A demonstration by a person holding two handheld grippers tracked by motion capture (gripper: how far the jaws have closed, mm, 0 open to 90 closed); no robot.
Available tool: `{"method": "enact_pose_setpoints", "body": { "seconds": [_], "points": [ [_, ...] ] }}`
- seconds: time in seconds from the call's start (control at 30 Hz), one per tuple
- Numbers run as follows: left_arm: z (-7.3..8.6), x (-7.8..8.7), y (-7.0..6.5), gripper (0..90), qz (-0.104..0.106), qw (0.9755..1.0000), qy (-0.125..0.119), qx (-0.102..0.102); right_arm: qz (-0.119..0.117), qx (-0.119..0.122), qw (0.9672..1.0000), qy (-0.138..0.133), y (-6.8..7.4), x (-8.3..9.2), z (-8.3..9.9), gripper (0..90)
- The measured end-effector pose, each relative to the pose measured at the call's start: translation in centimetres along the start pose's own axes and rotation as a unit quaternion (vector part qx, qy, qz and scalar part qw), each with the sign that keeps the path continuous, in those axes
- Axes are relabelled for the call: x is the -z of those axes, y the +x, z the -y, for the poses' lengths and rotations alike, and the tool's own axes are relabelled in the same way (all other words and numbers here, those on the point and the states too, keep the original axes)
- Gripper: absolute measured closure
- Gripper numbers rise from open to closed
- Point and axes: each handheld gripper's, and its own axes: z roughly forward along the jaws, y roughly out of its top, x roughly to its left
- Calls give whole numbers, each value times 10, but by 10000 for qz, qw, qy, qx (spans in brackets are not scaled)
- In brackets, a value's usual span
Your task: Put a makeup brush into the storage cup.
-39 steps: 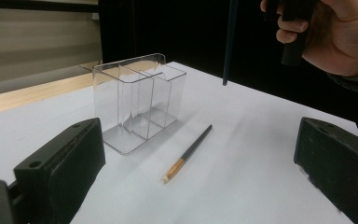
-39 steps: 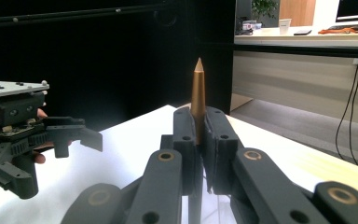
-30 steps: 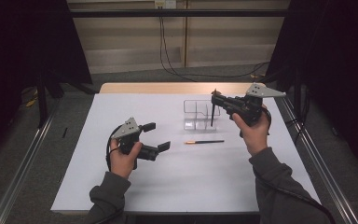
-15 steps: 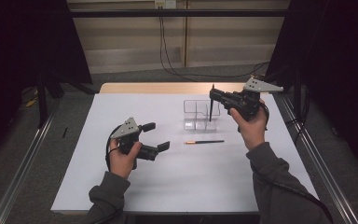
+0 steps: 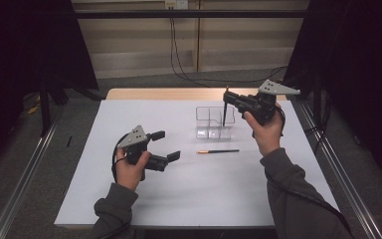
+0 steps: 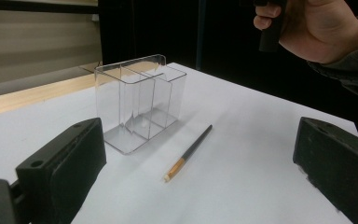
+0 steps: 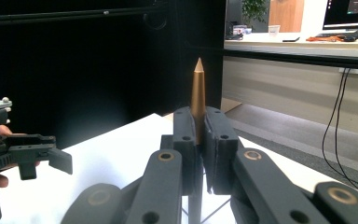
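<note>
1. High view: the right gripper (image 5: 227,96) holds a pen (image 5: 224,113) upright above the clear organizer (image 5: 214,123). The left gripper (image 5: 165,145), jaws apart, sits left of the organizer. A pencil (image 5: 218,151) lies just in front of it.
2. Left gripper view: jaws spread wide; the pencil (image 6: 188,152) lies beside the organizer (image 6: 137,103).
3. Right gripper view: jaws clamped on the pen (image 7: 197,98), its gold tip up.

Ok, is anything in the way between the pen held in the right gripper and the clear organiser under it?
Nothing visible. The right gripper grips the dark pen with a gold tip upright over the clear plastic compartment organiser, its lower end at the open top. The second dark pen with an orange end lies on the white table, nearer the person.
</note>
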Motion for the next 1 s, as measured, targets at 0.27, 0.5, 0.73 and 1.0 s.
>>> {"method": "enact_pose_setpoints", "body": {
  "seconds": [0.27,0.5,0.73,1.0],
  "points": [
    [0,2,0,22,10,10000,-22,12,102,12,9999,-2,-5,-3,0,843],
    [2,3,0,22,4,10000,-8,10,191,64,9998,-65,-10,-6,0,843],
    [3,5,0,23,-24,10000,3,29,254,52,9997,-11,-13,-8,1,843],
    [4,5,0,23,-52,10000,7,49,272,86,9996,15,-16,-12,4,843]
  ]
}}
